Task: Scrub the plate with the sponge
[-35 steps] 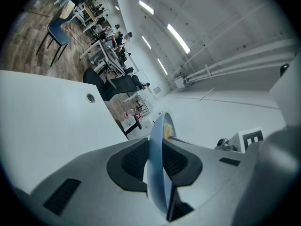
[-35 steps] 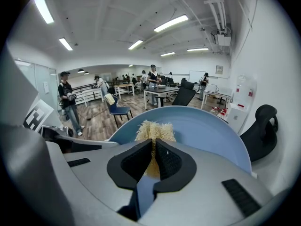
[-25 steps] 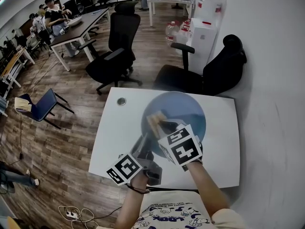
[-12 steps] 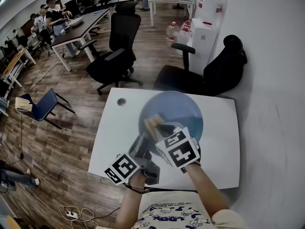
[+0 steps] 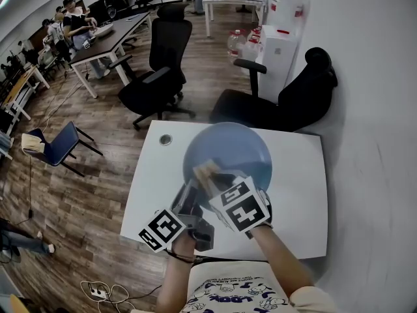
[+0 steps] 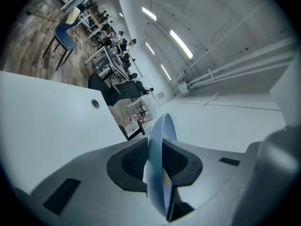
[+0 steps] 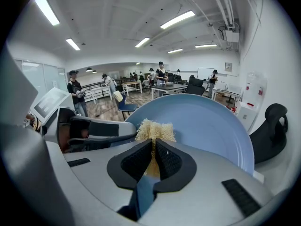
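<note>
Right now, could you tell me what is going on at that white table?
A person works over the table with a gripper in each hand. The left gripper is clamped on the rim of a blue plate and holds it by that edge. The right gripper is shut on a tan sponge, whose frayed end seems to be pressed against the plate's face, close to the left gripper. Scrubbing looks under way.

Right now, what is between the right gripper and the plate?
The sponge, clamped by the right gripper, tip at the plate; the right gripper view shows it.
</note>
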### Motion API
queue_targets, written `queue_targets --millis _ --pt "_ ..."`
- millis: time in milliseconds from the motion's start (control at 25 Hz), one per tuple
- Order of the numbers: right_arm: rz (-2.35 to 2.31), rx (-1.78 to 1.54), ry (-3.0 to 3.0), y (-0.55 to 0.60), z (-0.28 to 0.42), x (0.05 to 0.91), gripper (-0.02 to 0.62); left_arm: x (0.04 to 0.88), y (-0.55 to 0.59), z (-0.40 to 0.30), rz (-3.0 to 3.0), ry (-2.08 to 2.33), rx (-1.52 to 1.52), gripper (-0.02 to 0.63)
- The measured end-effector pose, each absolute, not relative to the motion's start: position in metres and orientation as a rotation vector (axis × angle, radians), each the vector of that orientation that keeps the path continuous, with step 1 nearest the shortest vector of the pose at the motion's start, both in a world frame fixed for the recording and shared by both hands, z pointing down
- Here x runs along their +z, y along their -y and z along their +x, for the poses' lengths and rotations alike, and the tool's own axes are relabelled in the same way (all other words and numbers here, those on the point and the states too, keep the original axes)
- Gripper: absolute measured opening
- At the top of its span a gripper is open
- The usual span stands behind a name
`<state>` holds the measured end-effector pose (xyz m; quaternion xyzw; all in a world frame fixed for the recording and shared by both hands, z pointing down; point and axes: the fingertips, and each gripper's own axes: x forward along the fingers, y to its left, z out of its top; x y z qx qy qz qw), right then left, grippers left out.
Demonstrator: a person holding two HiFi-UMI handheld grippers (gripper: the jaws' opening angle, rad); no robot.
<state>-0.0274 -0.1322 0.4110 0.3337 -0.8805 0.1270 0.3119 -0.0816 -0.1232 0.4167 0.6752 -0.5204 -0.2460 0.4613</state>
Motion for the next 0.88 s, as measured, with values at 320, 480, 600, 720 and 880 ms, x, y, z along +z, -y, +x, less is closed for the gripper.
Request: queue_targets --millis 320,480,600,720,880 --pt "0.855 0.337 2.326 0.125 -0.028 0.413 0.038 0.415 0.122 -0.087 1.657 1.287 -0.624 0.067" --pt "0.848 0.337 2.324 0.121 -0.03 0.415 0.038 0.415 0.121 -0.092 1.649 1.296 -0.635 0.067" --pt "0.844 0.338 2.323 0.121 -0.028 0.415 0.038 0.414 0.123 -0.094 1.646 1.302 -0.644 0.067" --pt "0.842 0.342 2.323 0.12 -0.026 0.415 0.038 0.412 0.124 -0.095 1.646 1.308 -0.649 0.067" --pt "0.839 0.349 2.319 0.115 -0.026 0.418 0.038 0.413 0.121 -0.099 1.645 1.309 -0.654 0.067"
